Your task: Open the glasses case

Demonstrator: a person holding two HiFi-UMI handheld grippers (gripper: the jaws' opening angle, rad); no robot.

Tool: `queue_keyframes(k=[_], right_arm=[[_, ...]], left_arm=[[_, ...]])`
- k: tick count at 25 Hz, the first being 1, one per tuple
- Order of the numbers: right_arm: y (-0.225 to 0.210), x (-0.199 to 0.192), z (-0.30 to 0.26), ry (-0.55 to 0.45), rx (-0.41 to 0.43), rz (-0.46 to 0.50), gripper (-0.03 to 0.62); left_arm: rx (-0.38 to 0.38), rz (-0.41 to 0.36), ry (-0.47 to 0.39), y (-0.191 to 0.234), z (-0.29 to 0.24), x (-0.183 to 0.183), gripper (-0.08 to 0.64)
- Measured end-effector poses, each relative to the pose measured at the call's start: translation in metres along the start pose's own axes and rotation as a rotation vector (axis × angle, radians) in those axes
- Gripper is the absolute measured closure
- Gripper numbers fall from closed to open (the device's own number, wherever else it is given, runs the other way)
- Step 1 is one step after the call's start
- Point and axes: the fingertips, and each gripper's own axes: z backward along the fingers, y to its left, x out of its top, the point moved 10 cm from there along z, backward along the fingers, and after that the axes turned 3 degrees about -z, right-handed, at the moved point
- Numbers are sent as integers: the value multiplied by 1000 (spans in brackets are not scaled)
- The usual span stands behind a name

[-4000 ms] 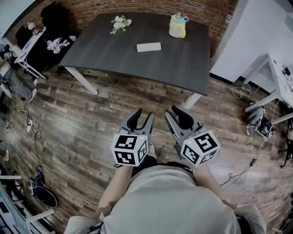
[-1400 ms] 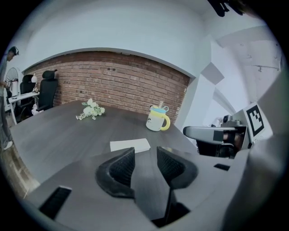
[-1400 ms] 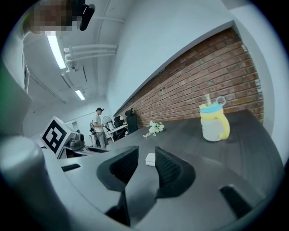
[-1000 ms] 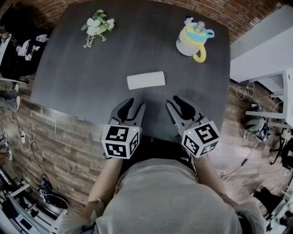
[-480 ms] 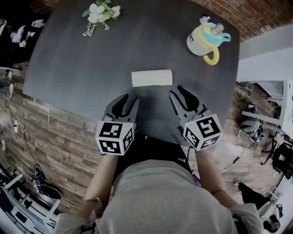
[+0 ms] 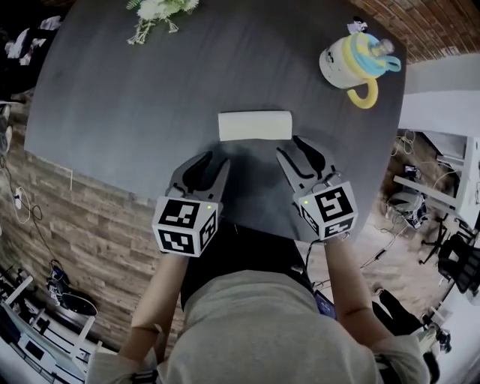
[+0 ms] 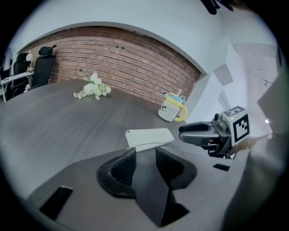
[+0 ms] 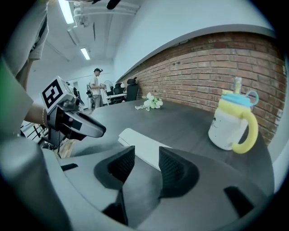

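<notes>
The glasses case (image 6: 255,125) is a flat white oblong, closed, lying near the front of the dark grey table (image 6: 127,97). My left gripper (image 6: 215,159) hovers just short of the case's left end, its jaws closing slightly with nothing between them. My right gripper (image 6: 289,147) is at the case's right end, its jaws opening and empty. In the left gripper view the case (image 7: 149,136) lies just beyond the jaws of the left gripper (image 7: 145,155). In the right gripper view the case (image 8: 144,145) shows past the gap of the right gripper (image 8: 146,155).
A white and yellow lidded cup (image 6: 352,64) stands at the table's far right. A small bunch of white flowers (image 6: 157,11) lies at the far left. The table's front edge runs under both grippers. A person (image 8: 95,85) stands far back in the room.
The table and case have drawn closer in the head view. Both grippers have come down and forward to the case's two ends. The right jaws stand wider apart.
</notes>
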Motion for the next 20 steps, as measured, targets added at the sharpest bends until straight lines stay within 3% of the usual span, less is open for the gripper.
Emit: queue_keyframes(k=[7, 10, 15, 20], right_arm=[[-7, -5, -20, 50, -31, 54, 395], [-5, -4, -28, 65, -39, 142, 339], [-3, -5, -38, 123, -62, 321, 311], [-7, -6, -45, 122, -70, 351, 311]], left_arm=[[-40, -8, 13, 5, -11, 3, 410], [-58, -13, 26, 3, -15, 1, 410], [-68, 5, 35, 2, -18, -1, 410], [-77, 7, 31, 3, -20, -1, 410]])
